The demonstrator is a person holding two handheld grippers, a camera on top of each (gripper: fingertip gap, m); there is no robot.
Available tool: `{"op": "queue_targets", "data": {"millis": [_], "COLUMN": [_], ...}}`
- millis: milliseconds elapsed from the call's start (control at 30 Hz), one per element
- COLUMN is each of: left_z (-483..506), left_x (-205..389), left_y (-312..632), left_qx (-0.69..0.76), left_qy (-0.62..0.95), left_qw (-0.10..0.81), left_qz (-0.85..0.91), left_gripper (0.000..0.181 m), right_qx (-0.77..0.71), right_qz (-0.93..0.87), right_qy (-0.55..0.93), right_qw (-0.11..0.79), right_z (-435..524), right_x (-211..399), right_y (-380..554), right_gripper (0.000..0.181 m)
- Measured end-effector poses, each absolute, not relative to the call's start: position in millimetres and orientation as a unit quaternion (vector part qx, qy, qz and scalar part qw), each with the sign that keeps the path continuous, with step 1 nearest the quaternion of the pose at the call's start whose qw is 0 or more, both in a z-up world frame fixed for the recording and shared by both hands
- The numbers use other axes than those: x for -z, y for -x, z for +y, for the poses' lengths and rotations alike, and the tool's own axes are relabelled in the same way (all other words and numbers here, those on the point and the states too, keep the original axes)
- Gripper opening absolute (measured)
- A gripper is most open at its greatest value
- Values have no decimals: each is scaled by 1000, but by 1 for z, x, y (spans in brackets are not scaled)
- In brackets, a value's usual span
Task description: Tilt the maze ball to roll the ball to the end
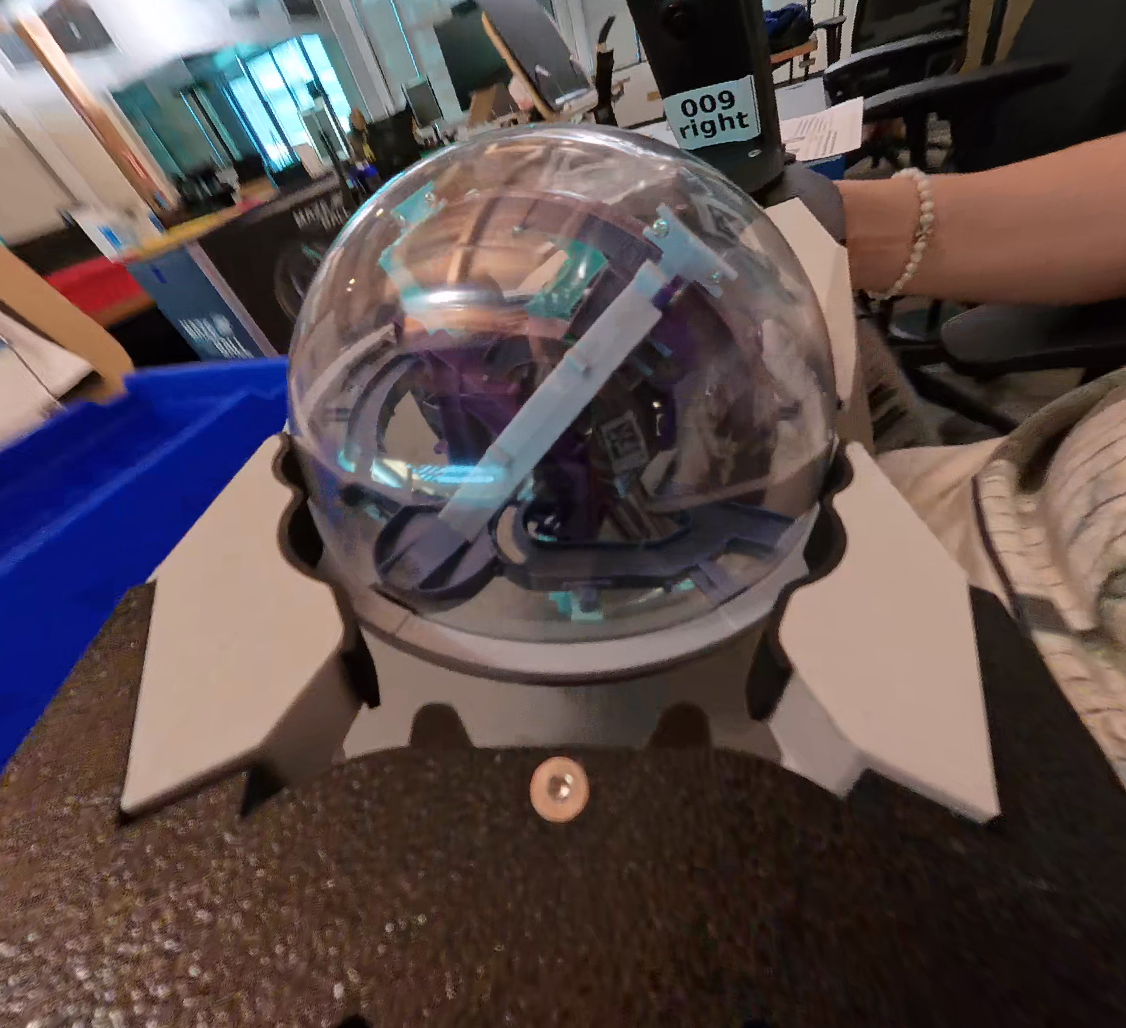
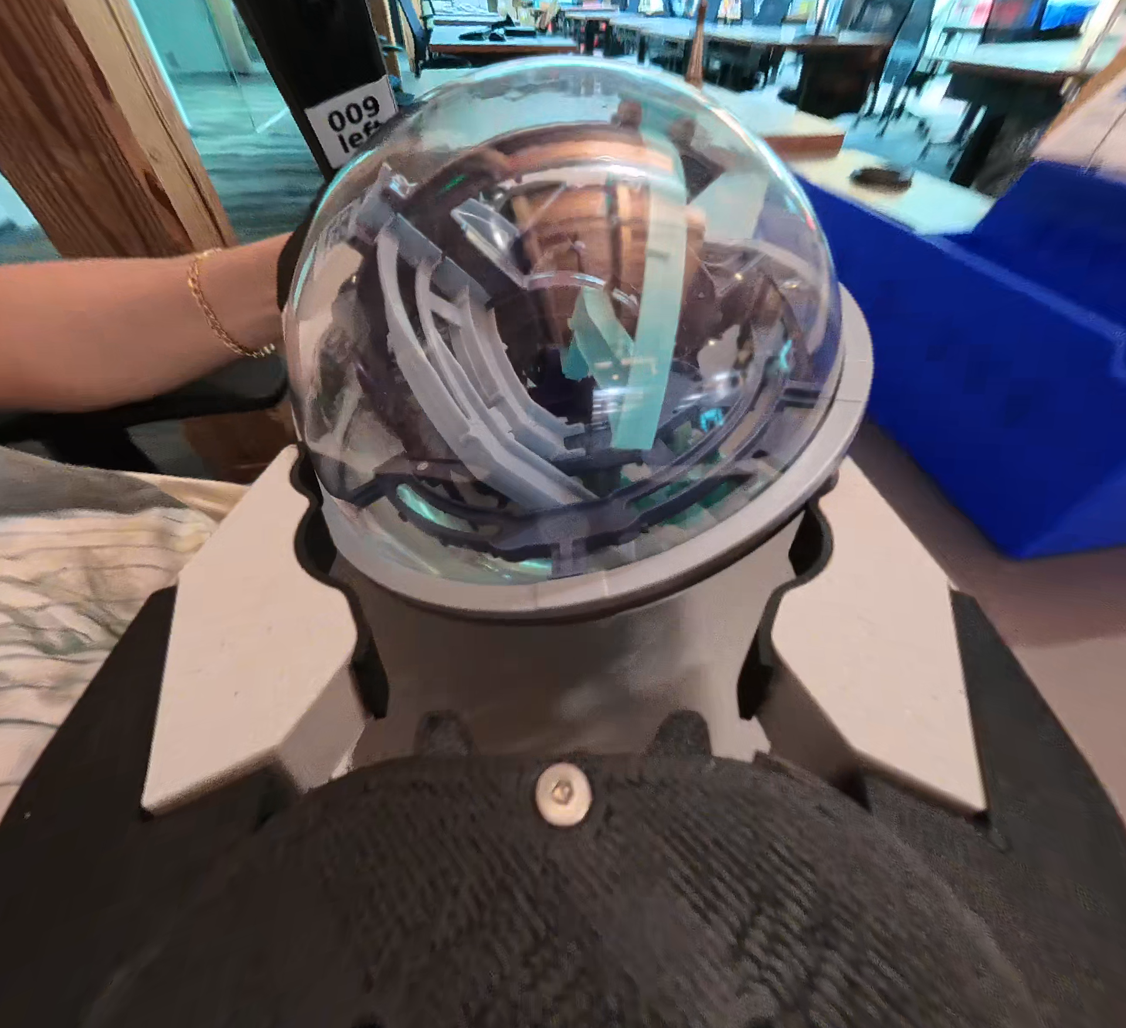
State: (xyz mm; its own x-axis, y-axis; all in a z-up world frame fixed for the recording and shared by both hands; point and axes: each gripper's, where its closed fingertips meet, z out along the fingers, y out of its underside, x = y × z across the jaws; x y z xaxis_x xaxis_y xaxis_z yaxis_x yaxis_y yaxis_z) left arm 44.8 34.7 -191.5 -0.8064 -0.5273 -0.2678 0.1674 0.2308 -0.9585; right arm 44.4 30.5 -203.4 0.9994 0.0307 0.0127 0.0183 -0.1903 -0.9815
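Aloft, clear maze ball (image 1: 557, 389) clamped between left gripper (image 1: 560, 517) and right gripper (image 2: 563, 487) from opposite sides, each spread wide around its grey seam. Round, no long axis; grey ramp (image 1: 551, 395) slanting diagonally. Blue bin (image 2: 999, 365) beside.

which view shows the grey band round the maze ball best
The right wrist view: the grey band sweeps wide along the maze ball's lower and right side. The left wrist view shows only a short arc of it under the sphere.
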Motion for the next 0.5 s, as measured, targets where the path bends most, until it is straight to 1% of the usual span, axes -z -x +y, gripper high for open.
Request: {"op": "queue_targets", "data": {"millis": [33, 200, 333, 500], "left_z": [34, 24, 14, 0], "left_x": [187, 157, 130, 93], "left_y": [-43, -31, -16, 5], "left_qx": [605, 589, 562, 561], "left_qy": [104, 21, -42, -78], "left_qw": [309, 413, 486, 523], "left_qz": [727, 694, 668, 637], "left_gripper": [158, 158, 158, 157], "right_qx": [16, 84, 146, 163], "right_qz": [-35, -102, -175, -219], "right_qy": [765, 690, 645, 588], "right_qw": [643, 712, 730, 761], "right_z": [30, 25, 15, 2], "right_x": [199, 158, 128, 88], "right_y": [-43, -30, -13, 10], "right_gripper": [151, 154, 155, 157]}}
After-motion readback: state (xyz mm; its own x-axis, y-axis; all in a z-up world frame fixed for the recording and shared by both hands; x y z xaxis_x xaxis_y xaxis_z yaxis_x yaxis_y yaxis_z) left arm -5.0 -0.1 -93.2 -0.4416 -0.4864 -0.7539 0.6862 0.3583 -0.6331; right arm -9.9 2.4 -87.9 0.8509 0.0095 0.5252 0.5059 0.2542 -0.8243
